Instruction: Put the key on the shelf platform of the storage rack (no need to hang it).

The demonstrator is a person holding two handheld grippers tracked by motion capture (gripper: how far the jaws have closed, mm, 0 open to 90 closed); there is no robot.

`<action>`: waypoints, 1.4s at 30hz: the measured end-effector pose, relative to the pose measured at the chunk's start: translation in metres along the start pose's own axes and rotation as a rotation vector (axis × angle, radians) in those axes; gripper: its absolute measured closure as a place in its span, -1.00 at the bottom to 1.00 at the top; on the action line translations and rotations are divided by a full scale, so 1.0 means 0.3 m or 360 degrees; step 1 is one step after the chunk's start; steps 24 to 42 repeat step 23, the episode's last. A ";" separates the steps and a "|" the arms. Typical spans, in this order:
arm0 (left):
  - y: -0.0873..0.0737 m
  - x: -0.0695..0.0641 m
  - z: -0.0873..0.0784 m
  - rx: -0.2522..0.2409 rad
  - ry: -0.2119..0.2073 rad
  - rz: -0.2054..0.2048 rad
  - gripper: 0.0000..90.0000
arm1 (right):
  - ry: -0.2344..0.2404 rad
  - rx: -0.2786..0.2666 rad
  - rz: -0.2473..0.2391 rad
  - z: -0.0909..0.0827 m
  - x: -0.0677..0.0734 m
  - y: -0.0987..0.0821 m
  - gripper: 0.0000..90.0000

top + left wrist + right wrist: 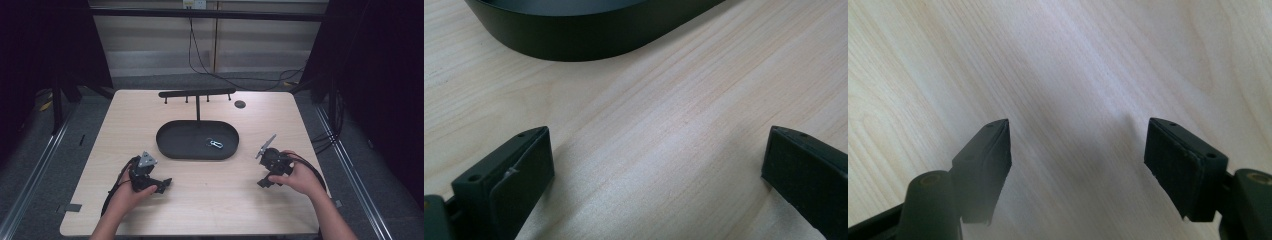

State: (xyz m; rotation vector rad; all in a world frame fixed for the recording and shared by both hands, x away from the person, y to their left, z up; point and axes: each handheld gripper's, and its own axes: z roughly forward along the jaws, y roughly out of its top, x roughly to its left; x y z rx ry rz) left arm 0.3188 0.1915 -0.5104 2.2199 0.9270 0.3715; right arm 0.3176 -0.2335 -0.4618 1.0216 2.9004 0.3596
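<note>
Meanwhile, the small silver metal clip with a ring (pixel 215 144) lies inside the black oval tray (pixel 170 145), toward its right half, on the pale wooden table (pixel 225 200). Both grippers sit on the near side of that tray, well apart from the clip. The left gripper (pixel 164 184) is held low over the table in the person's left hand (pixel 127 192), below and to the left of the tray, its tips pointing rightward across the wood. The right gripper (pixel 264 183) is in the right hand (pixel 300 177), below and to the right of the tray, and it is the nearer of the two to the clip, though clear of the tray rim. The high view alone shows the clip, and also the black T-shaped rack with pegs (pixel 197 93) rising behind the tray and a small dark round disc (pixel 240 104) near the far edge. The left gripper view gives what that one cannot: its jaws stand wide apart with bare wood between them, and the tray's dark curved wall (pixel 574 42) lies just ahead. The right gripper view likewise shows its jaws spread with nothing between them, over wood grain.
</note>
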 end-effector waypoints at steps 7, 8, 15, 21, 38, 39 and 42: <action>0.000 0.000 0.000 0.0000 0.0000 0.0000 -1.00 | 0.0008 -0.0007 0.0009 0.008 0.001 -0.022 -0.40; 0.000 0.000 0.000 0.0000 0.0000 0.0000 -1.00 | 0.0004 -0.0008 -0.0002 0.010 -0.001 -0.026 -0.40; 0.000 0.000 0.000 0.0000 0.0000 0.0000 -1.00 | 0.0004 -0.0024 0.0034 0.005 -0.002 -0.048 -0.40; 0.000 0.000 0.000 0.0000 0.0000 -0.0001 -1.00 | -0.0005 -0.0030 0.0049 0.006 -0.005 -0.052 -0.40; 0.000 0.000 0.000 0.0000 -0.0001 -0.0001 -1.00 | -0.0013 -0.0048 0.0051 0.005 -0.006 -0.050 -0.40; 0.000 0.000 0.000 0.0000 -0.0001 -0.0001 -1.00 | -0.0013 -0.0048 0.0051 0.005 -0.006 -0.050 -0.40; 0.000 0.000 0.000 0.0000 -0.0001 -0.0001 -1.00 | -0.0013 -0.0048 0.0051 0.005 -0.006 -0.050 -0.40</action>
